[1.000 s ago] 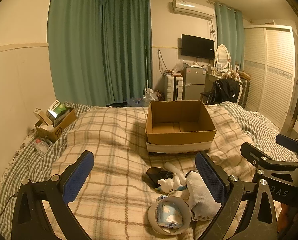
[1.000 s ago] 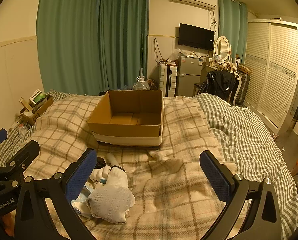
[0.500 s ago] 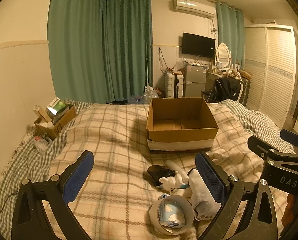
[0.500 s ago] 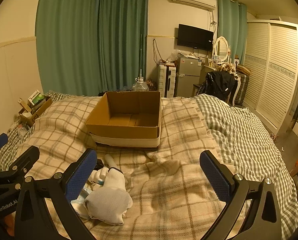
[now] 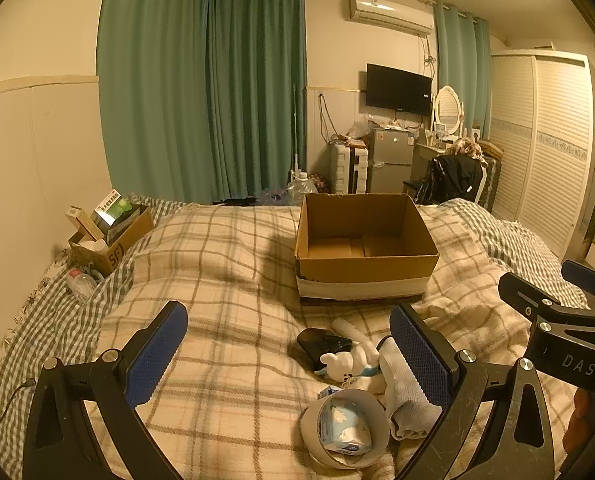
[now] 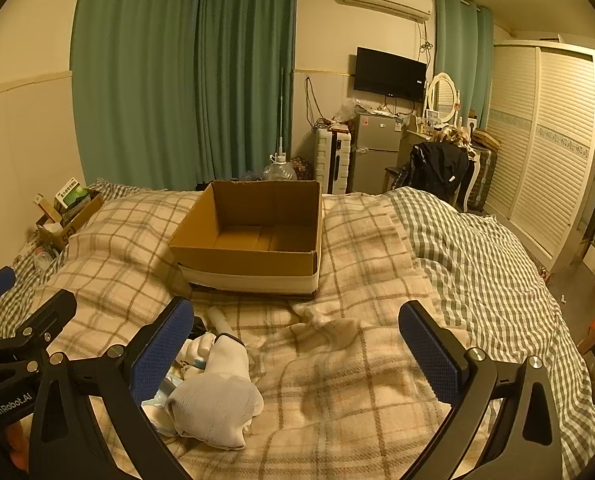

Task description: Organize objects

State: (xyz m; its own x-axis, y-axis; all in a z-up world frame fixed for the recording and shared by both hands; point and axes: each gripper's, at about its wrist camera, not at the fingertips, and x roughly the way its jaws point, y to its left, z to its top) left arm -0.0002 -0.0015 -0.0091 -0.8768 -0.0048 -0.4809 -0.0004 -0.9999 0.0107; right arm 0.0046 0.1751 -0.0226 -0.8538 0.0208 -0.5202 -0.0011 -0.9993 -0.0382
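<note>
both grippers hang above the bed with fingers spread wide and holding nothing: the left gripper [image 5: 287, 348] frames the lower middle of the left view, the right gripper [image 6: 295, 344] the lower middle of the right view. the main risk, as i judge it, lies in the pile itself. the sock [image 6: 213, 400], the white toy [image 5: 351, 360], the tape roll [image 5: 343, 428] with a small packet [image 5: 341, 426] lying inside its ring, and a black thing [image 5: 321, 344] all touch or overlap at the lower centre-right of the left view, so wide fingers closing there could catch two things at once or nudge the roll off over the soft blanket [image 5: 225, 280]. the sock is limp and would likely sag or slip from a shallow pinch; the packet could drop out if the roll is lifted alone. the grippers sit close side by side, so a reach by both toward the same pile could knock them together. the box [image 5: 365, 248] stands open and empty at the centre of the frame, beyond the pile and apart from it, on bedding that may let it tip if its rim is bumped. a white tube [image 6: 219, 318] lies between pile and box. the sock looks white and knitted, the toy glossy, the roll pale. nothing is yet in the box.
</note>
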